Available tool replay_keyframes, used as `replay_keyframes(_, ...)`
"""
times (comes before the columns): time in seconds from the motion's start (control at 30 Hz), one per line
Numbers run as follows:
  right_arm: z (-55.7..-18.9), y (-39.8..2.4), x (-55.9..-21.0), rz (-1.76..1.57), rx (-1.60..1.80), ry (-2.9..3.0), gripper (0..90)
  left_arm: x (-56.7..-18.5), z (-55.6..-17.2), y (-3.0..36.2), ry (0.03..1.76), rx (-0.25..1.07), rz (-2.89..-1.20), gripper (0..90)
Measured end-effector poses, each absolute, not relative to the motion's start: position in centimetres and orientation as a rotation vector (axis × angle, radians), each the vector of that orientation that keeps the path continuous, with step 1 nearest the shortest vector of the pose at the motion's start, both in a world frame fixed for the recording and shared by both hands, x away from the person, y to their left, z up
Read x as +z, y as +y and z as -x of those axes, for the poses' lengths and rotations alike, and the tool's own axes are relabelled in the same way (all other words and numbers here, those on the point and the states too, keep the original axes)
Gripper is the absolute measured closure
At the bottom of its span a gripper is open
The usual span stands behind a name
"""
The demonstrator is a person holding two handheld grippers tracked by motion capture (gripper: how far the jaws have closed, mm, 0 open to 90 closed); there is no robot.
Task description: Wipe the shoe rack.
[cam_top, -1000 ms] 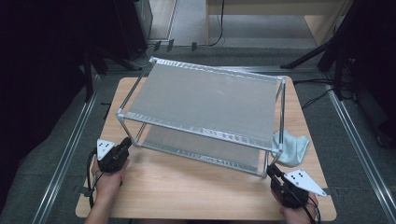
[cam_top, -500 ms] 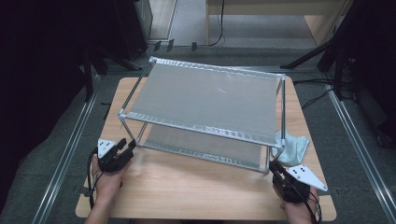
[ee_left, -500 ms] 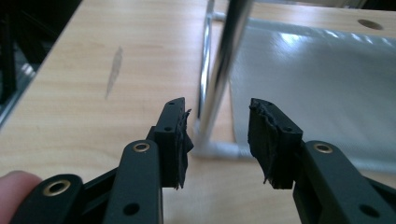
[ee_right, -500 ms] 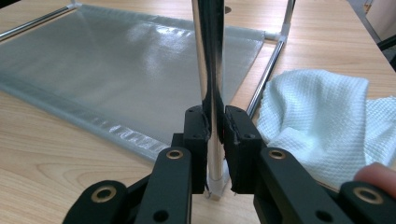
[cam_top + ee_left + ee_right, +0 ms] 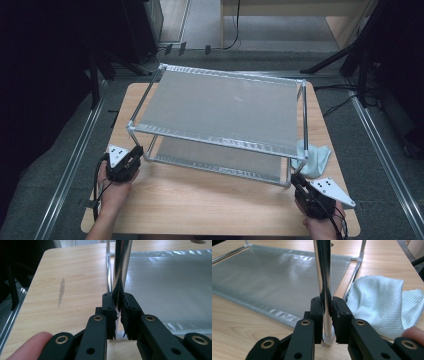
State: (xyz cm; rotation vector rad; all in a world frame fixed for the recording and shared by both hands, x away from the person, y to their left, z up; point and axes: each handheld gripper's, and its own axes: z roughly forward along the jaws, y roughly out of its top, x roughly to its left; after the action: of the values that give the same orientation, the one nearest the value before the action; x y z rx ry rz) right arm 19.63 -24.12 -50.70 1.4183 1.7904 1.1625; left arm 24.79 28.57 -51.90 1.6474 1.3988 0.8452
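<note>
**Both grippers clamp the front legs of a two-tier rack**

A metal rack (image 5: 220, 107) with two grey shelves stands on a light wooden table (image 5: 200, 205), taking up most of the tabletop. Its upper shelf is a wide, pale sheet stretched between shiny tubes; the lower shelf (image 5: 220, 157) sits beneath it, close to the table.

The left gripper (image 5: 137, 152), held in the person's left hand (image 5: 112, 192), is at the rack's near left corner. In the left gripper view its two black jaws are clenched on the left front leg (image 5: 121, 270), an upright chrome tube that rises from between the pads. These jaws have just opened and closed again, and the leg stands between them, pinched. A fingertip (image 5: 30, 345) shows at the bottom left of that view, and a darker streak (image 5: 61, 291) marks the wood to the left of the leg.

The right gripper (image 5: 296, 181), in the person's right hand (image 5: 322, 227), is at the near right corner. In the right gripper view its jaws are closed tight on the right front leg (image 5: 323, 270), another upright chrome tube whose white foot (image 5: 328, 338) rests on the table just below the pads.

A pale blue-green cloth (image 5: 315, 160) lies crumpled on the table at the rack's right side, touching the frame near the right front leg. In the right gripper view its waffle weave shows clearly, just to the right of the jaws.

Grey flooring, metal rails and dark stands surround the table.
</note>
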Motion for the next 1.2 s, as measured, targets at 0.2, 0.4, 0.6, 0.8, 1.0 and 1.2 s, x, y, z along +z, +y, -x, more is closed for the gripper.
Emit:
replay_keyframes(0.2,-20.8,-23.8,-50.0,-1.421,1.174,1.783,80.2,-51.7,-22.3,29.4,1.406,0.829,-1.635,81.9)
replay_keyframes(0.4,-23.7,-23.4,-49.2,-1.435,1.182,1.798,80.4,-50.9,-19.5,29.4,1.429,0.865,-1.640,82.3)
replay_keyframes(0.6,-26.5,-23.2,-49.2,-1.453,1.199,1.791,80.2,-50.9,-17.0,28.9,1.424,0.885,-1.648,82.2)
replay_keyframes(0.8,-28.0,-22.6,-49.8,-1.445,1.192,1.809,80.5,-52.6,-14.8,29.0,1.381,0.892,-1.617,82.0)
replay_keyframes(1.0,-27.9,-22.8,-50.7,-1.408,1.207,1.817,79.6,-53.5,-14.0,29.6,1.354,0.872,-1.568,72.4)
replay_keyframes(1.2,-28.1,-24.2,-51.1,-1.393,1.260,1.814,77.8,-53.4,-13.9,28.9,1.339,0.862,-1.562,73.1)
